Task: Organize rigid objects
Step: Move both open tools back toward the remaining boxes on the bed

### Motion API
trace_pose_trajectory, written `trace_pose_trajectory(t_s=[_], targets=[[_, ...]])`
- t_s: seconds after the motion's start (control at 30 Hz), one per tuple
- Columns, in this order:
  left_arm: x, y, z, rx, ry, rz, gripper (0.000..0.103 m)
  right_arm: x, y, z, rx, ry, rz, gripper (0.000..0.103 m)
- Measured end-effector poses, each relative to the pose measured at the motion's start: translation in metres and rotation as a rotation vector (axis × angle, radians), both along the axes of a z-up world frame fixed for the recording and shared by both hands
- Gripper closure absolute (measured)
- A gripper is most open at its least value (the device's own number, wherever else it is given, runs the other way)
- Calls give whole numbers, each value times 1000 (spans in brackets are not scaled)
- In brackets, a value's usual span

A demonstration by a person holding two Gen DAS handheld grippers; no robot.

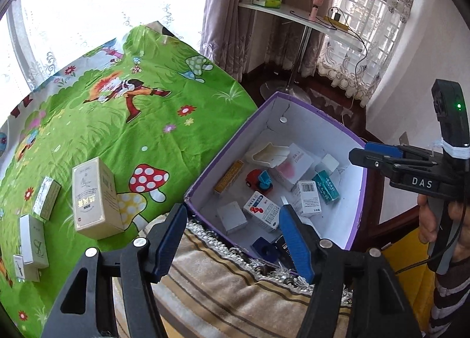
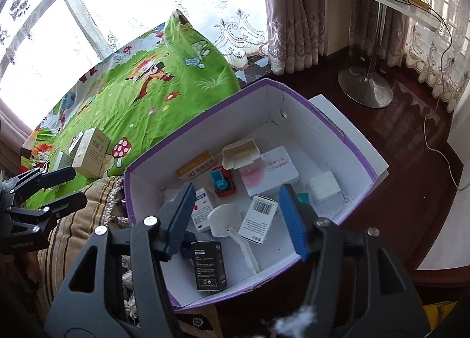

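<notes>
A: Purple cardboard storage box [image 2: 346, 132] with a white inside — where is it found, and what is held in it?

B: It is seen open-topped beside the green cartoon-printed bedsheet [image 1: 123, 120], its near corner resting against a brown striped fringed cushion [image 1: 235, 288]. Inside, a red and blue toy vehicle [image 2: 223, 182], a cream plastic soap dish [image 2: 239, 154], a flat white carton with a pink smear [image 2: 271, 169], a small white cube box [image 2: 324, 186], a white barcode-printed medicine carton [image 2: 258, 219], a black rectangular box with white print [image 2: 209, 266], a white plastic scoop-shaped brush [image 2: 224, 220] and an orange-edged narrow carton [image 2: 195, 170] are lying loosely. A teal carton [image 1: 326, 186] is shown in the left wrist view.

A: What is left outside?

B: A tall beige upright carton [image 1: 95, 197] and several smaller white cartons [image 1: 32, 239] are seen standing on the sheet, well apart from the storage box.

A: How are the hands posed?

B: Both are angled downward. The left gripper [image 1: 232, 238] is held over the near corner of the storage box, blue-padded fingers apart, nothing between them. The right gripper [image 2: 235, 220] is held above the contents, fingers likewise parted and gripping nothing; a hand [image 1: 431, 220] is seen on its handle.
</notes>
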State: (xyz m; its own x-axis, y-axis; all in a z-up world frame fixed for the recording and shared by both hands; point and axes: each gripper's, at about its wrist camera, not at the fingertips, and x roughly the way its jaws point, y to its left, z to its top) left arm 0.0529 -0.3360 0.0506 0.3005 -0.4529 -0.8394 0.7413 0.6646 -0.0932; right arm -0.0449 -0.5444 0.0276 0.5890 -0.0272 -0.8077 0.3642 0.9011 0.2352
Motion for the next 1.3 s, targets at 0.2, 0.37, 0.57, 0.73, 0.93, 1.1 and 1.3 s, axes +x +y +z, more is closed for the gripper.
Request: trace_pose_trajectory(t_s=[0.2,0.37,0.57,0.73,0.93,1.1,1.3], targets=[[19,47,6,-32,-21,101,37,23,44,14,-27,-9,109,39],[38,96,6,-51,-23,203,37,43,83,23,-48,-11,192,39],[58,153,3,-66,-23,318,37,68,127,32,-78,-13,287,39],[73,198,2,-61,-27,402,37,88,159,39,-99,-16,351,39],[93,246,4,-26,-50,478,37,113,196,48,-110,-36,412,39],[109,283,-6,-4,-45,560,37,131,228,50,-123,-39,477,39],[121,313,-29,27,-27,639,37,155,262,46,-132,-24,550,39]])
